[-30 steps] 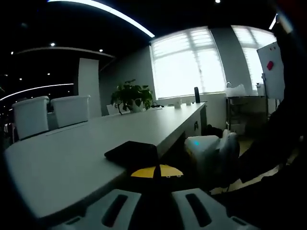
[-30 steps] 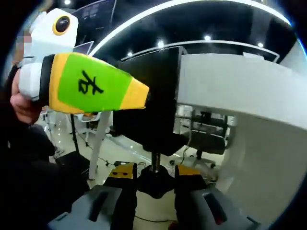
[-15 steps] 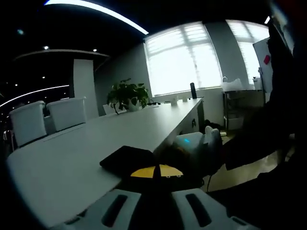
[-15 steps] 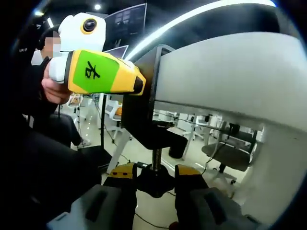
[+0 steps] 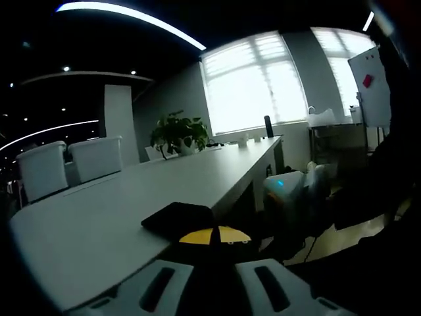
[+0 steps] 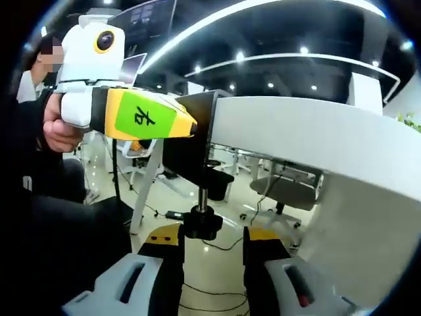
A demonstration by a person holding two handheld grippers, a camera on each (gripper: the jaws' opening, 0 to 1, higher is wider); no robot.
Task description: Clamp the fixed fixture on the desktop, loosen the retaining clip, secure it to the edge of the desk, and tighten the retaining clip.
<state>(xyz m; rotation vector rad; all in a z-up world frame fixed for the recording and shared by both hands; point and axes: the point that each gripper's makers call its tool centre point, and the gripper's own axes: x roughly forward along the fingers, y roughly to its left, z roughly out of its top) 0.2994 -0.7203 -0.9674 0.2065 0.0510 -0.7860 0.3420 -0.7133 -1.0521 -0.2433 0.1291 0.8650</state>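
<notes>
The black clamp fixture (image 6: pixel 197 155) hooks over the edge of the white desk (image 6: pixel 309 131). Its top plate (image 5: pixel 177 216) lies flat on the desktop (image 5: pixel 99 210). My left gripper (image 5: pixel 215 236) is shut on the fixture's near end, yellow tips together. From the right gripper view, that left gripper (image 6: pixel 192 128) comes in from the left, held by a hand (image 6: pixel 56 128). Under the desk hangs the fixture's screw with its black knob (image 6: pixel 200 225). My right gripper (image 6: pixel 212 236) stands open around the knob, with a gap on the knob's right side.
White chairs (image 5: pixel 69 161), a potted plant (image 5: pixel 179 131) and small items stand along the desk's far side. The right gripper's white body (image 5: pixel 289 192) shows below the desk edge. Office chairs (image 6: pixel 283 197) and cables lie on the floor under the desk.
My right gripper has drawn back from the knob. The knob now looks smaller and higher, with a gap beside it. The left gripper keeps its hold on the fixture.
</notes>
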